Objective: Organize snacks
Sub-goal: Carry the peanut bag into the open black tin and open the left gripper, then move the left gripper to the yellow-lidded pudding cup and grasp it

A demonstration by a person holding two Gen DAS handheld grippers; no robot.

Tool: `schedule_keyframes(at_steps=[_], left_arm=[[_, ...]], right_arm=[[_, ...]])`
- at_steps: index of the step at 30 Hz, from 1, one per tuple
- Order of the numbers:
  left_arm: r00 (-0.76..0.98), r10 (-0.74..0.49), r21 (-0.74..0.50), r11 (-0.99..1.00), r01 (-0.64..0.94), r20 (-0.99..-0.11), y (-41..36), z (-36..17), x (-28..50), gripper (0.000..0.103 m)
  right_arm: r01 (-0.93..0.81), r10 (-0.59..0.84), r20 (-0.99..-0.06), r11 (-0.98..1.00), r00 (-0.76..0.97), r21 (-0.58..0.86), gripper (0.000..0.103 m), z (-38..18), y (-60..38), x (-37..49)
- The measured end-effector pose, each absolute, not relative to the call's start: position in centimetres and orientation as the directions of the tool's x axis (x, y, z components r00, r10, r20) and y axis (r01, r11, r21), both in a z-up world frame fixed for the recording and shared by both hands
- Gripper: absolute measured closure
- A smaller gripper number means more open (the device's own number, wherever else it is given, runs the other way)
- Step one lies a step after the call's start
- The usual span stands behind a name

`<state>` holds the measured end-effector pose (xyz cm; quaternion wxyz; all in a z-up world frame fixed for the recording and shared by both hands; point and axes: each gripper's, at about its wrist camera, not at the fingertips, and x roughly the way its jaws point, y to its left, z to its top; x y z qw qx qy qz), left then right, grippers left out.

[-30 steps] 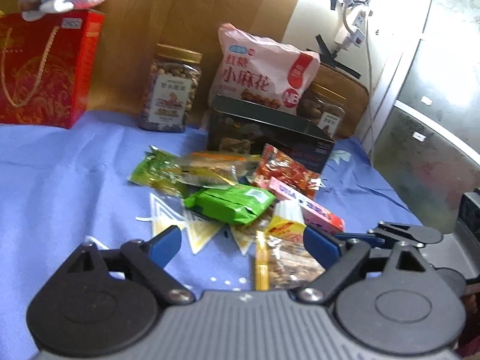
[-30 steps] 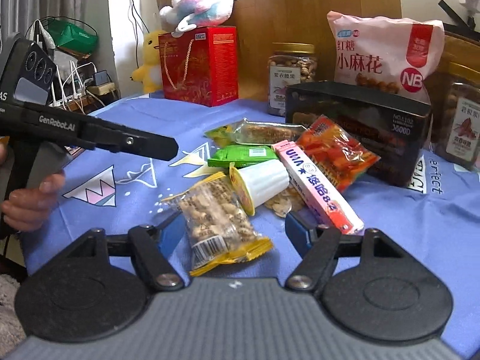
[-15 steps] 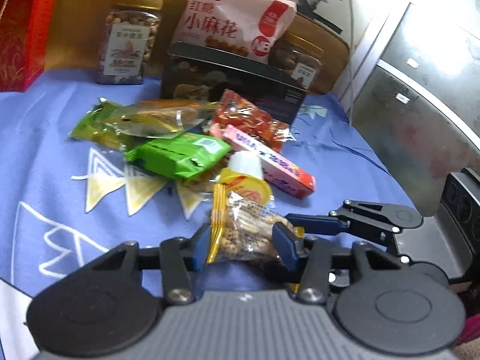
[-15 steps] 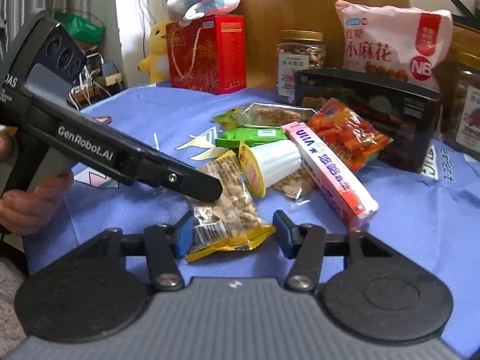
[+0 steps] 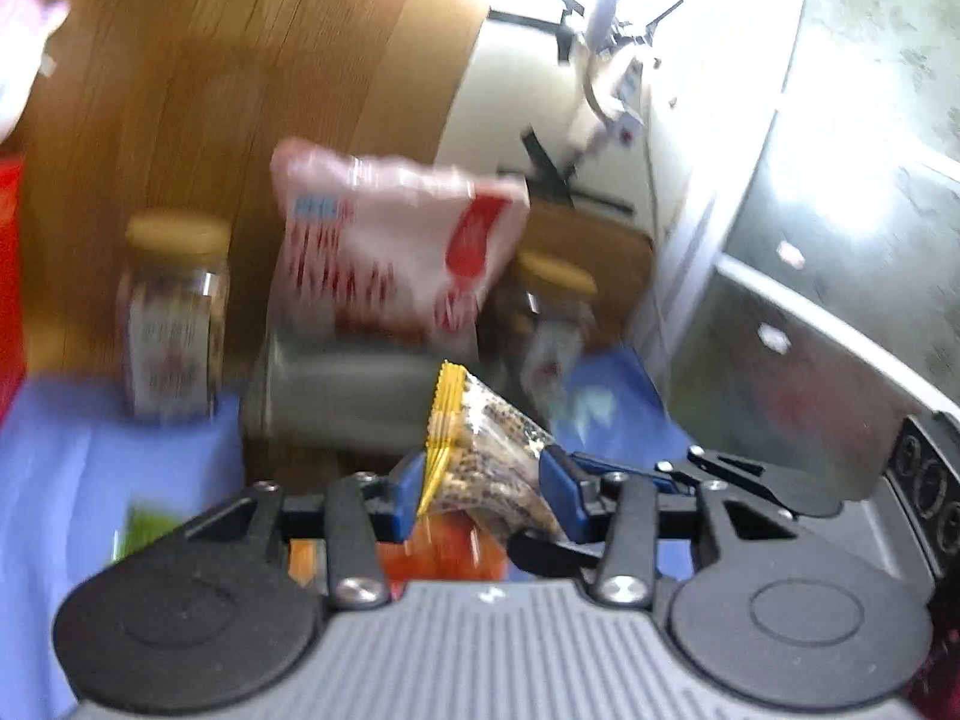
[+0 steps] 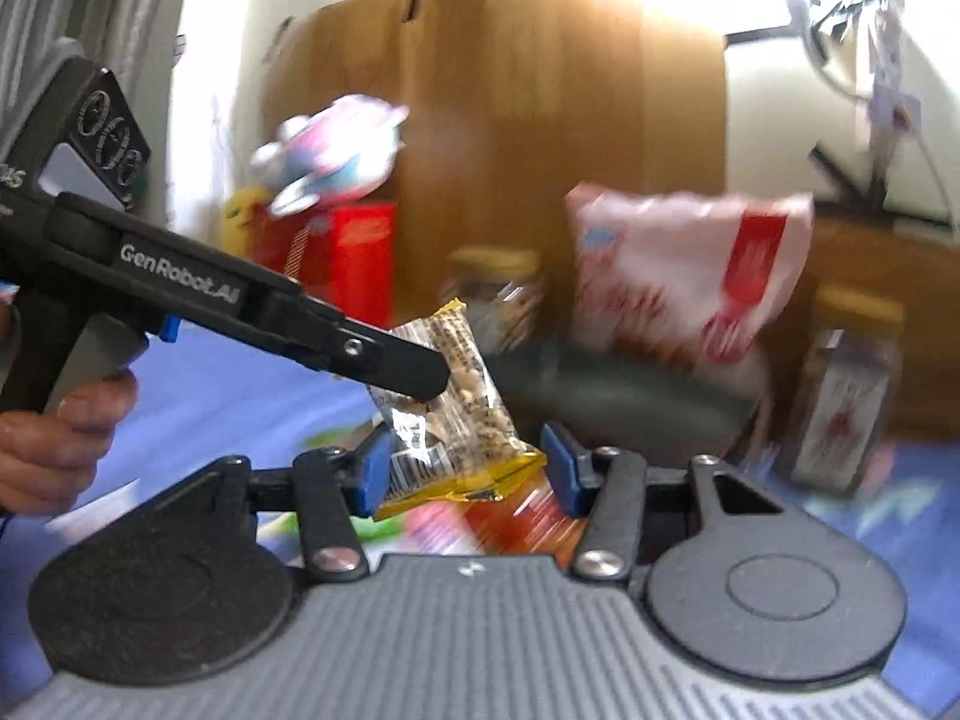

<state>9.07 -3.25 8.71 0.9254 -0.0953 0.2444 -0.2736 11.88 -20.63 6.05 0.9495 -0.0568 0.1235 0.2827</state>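
Note:
Both grippers hold one clear snack packet with yellow ends, full of nuts (image 5: 480, 450) (image 6: 456, 420), lifted above the blue tablecloth. My left gripper (image 5: 486, 489) is shut on it; its blue pads (image 5: 408, 486) press both sides. My right gripper (image 6: 465, 471) is closed on the packet's lower end, the left pad (image 6: 372, 468) touching it. The left gripper's arm (image 6: 240, 312) reaches in from the left in the right wrist view. The dark box (image 5: 342, 390) (image 6: 618, 408) stands just behind the packet.
A pink snack bag (image 5: 396, 246) (image 6: 684, 282) leans behind the box. Nut jars (image 5: 174, 324) (image 6: 846, 390) stand either side. A red gift box (image 6: 354, 258) with a plush toy (image 6: 336, 150) is far left. Other packets (image 5: 444, 552) lie blurred below.
Both grippers closed on the nut packet and lifted it off the cloth; the views tilted up and now blur with motion.

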Motion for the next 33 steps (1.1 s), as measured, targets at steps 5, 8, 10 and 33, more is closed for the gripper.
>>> schedule_keyframes(at_steps=[5, 8, 10, 33], left_arm=[[0.770, -0.523, -0.344, 0.844, 0.411, -0.364, -5.1, 8.7, 15.8, 0.062], [0.767, -0.511, -0.386, 0.845, 0.369, -0.387, -5.5, 7.1, 18.9, 0.062], [0.769, -0.486, -0.401, 0.856, 0.326, -0.414, -5.8, 5.8, 20.4, 0.060], [0.788, -0.307, -0.342, 0.931, 0.131, -0.534, 7.3, 1.5, 15.4, 0.025]], right_arm=[[-0.482, 0.446, -0.296, 0.874, 0.845, -0.059, 0.048, 6.4, -20.6, 18.3], [-0.455, 0.399, -0.340, 0.885, 0.852, -0.101, 0.048, 5.3, -20.0, 21.0], [-0.442, 0.368, -0.374, 0.887, 0.851, -0.134, 0.047, 4.0, -19.4, 22.4], [-0.378, 0.416, -0.218, 0.904, 0.883, 0.198, 0.037, 1.4, -22.9, 12.7]])
